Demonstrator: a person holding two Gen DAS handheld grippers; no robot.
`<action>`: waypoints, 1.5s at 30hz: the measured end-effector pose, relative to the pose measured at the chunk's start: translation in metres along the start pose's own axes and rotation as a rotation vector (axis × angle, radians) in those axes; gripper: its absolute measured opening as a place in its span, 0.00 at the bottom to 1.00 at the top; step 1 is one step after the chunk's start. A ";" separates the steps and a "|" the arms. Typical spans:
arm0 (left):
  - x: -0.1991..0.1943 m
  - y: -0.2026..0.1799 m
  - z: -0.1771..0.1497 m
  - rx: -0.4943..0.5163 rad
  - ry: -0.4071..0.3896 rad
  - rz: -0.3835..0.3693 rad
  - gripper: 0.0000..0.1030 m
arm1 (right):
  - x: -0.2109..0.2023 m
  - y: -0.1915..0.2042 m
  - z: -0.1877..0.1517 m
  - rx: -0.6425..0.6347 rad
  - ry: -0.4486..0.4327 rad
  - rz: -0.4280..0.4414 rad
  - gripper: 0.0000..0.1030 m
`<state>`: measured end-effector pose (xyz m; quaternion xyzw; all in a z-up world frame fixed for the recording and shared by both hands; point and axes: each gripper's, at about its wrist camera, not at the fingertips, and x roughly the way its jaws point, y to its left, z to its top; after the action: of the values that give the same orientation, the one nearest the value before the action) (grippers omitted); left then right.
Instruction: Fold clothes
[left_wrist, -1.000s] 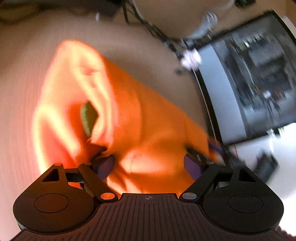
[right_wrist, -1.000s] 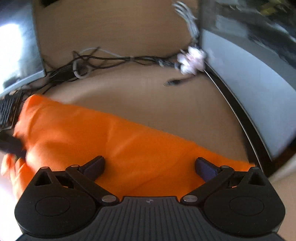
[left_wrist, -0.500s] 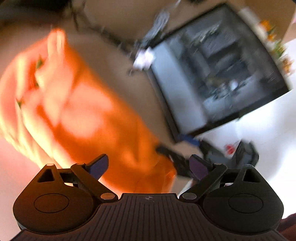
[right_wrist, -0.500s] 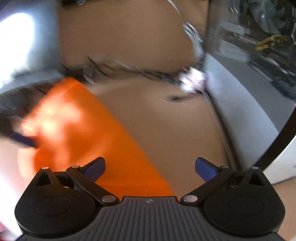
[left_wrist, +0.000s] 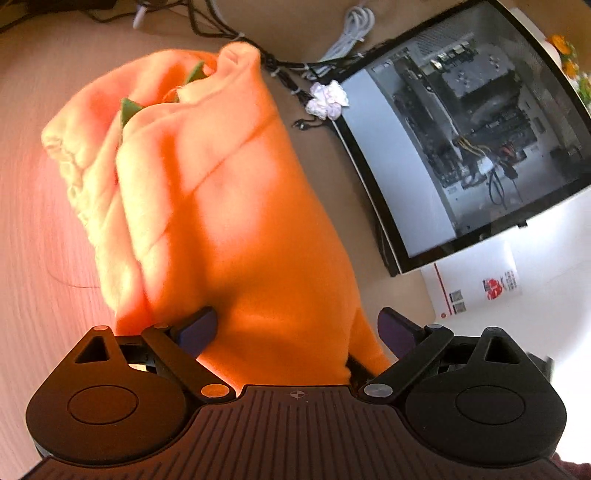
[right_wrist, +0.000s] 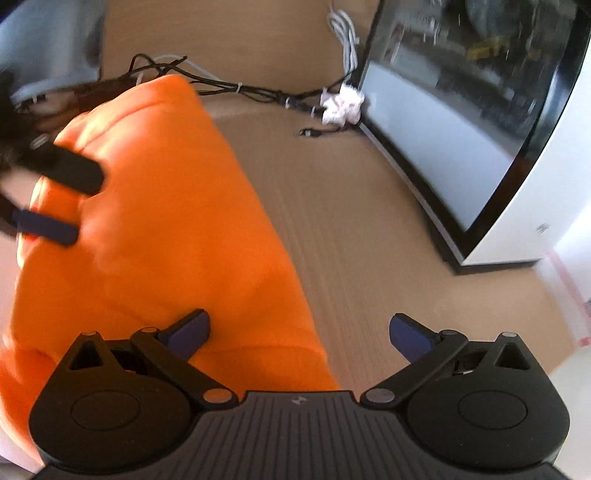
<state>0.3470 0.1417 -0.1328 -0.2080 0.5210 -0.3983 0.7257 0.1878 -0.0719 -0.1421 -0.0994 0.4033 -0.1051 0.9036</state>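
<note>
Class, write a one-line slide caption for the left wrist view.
Open left gripper over a folded orange garment on a wooden table, beside a glass-sided computer case.

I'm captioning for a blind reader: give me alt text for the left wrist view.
A folded orange garment lies on a wooden table, between the open fingers of the left gripper. A glass-sided computer case and cables sit beyond.
</note>
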 end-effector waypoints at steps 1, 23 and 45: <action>0.001 0.001 0.000 0.008 0.000 -0.005 0.94 | -0.003 0.009 -0.001 -0.027 -0.010 -0.037 1.00; -0.025 -0.087 -0.045 0.235 -0.162 0.642 0.92 | -0.003 -0.078 0.030 -0.145 -0.126 0.434 1.00; -0.012 -0.102 -0.087 0.266 -0.154 0.851 0.93 | 0.001 -0.030 0.012 -0.664 -0.288 0.498 0.99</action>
<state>0.2283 0.1003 -0.0845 0.0911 0.4490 -0.1113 0.8819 0.1938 -0.0997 -0.1270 -0.2979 0.2969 0.2661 0.8673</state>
